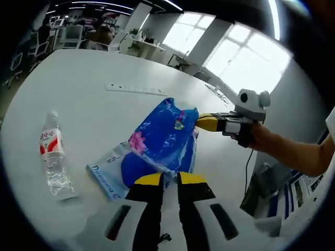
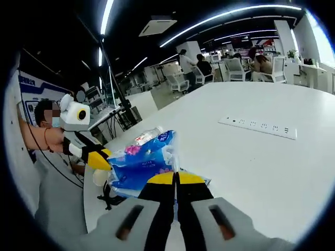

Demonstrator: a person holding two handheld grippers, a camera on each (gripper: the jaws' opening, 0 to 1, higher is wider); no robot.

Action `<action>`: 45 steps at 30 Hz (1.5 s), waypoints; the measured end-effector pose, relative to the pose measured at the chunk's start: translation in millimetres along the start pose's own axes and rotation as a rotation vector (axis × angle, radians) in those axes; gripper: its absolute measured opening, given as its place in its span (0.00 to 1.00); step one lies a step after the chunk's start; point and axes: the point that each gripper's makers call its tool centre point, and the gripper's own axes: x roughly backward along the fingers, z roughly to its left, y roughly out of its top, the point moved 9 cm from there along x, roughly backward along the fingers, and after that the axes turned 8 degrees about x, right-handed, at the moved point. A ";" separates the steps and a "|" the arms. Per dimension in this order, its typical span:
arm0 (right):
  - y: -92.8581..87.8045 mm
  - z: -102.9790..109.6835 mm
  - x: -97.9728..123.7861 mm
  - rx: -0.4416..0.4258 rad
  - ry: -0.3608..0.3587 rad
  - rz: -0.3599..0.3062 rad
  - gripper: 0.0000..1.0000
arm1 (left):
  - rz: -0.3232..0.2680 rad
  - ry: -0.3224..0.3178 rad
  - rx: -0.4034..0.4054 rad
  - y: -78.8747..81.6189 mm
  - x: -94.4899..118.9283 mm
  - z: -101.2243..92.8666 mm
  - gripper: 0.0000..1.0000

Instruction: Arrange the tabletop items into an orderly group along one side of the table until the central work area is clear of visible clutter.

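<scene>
Blue plastic pack, soft and crinkly with a pink flower print and a white end panel, sits centre frame in the left gripper view, held between both tools just above the white table. Left gripper, bottom centre, has its yellow-tipped jaws nearly together, pinching the pack's near edge. Right gripper comes in from the right of that view, its yellow tip against the pack's far end; the jaws look closed on it, though the actual contact is partly hidden.

In the right gripper view the pack lies lower centre, right gripper narrowed onto its edge, left gripper touching it from the left. The two-ended grip probably keeps the floppy bag from sagging while it is carried to one side.

Clear water bottle with a red-white label lies on its side at left, apart from the pack; thin ribbed plastic, looks nearly empty. White power strip, long, flat and rigid, lies upper centre, well apart. Table is smooth and matte.
</scene>
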 end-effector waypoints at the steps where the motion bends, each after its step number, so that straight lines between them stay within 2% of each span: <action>1: -0.2 -0.2 1.6 -0.001 -0.003 -0.003 0.00 | 0.001 0.000 -0.005 0.7 -0.6 -1.1 0.05; 5: -0.3 -2.3 10.9 -0.009 -0.016 -0.015 0.00 | -0.004 -0.003 -0.020 5.9 -1.9 -6.4 0.01; 11: -0.1 -6.1 26.9 -0.018 -0.041 -0.030 0.00 | -0.001 -0.011 -0.079 16.2 -6.8 -19.5 0.00; 25: -0.7 -19.1 78.8 -0.049 -0.140 -0.069 0.00 | -0.008 -0.094 -0.125 32.5 -30.0 -57.9 0.00; 38: -5.9 -22.6 115.5 -0.053 -0.187 -0.089 0.00 | -0.014 -0.140 -0.156 32.0 -40.8 -90.1 0.00; 45: -4.8 -29.9 132.4 -0.047 -0.213 -0.100 0.00 | -0.019 -0.153 -0.189 40.1 -46.2 -111.2 0.00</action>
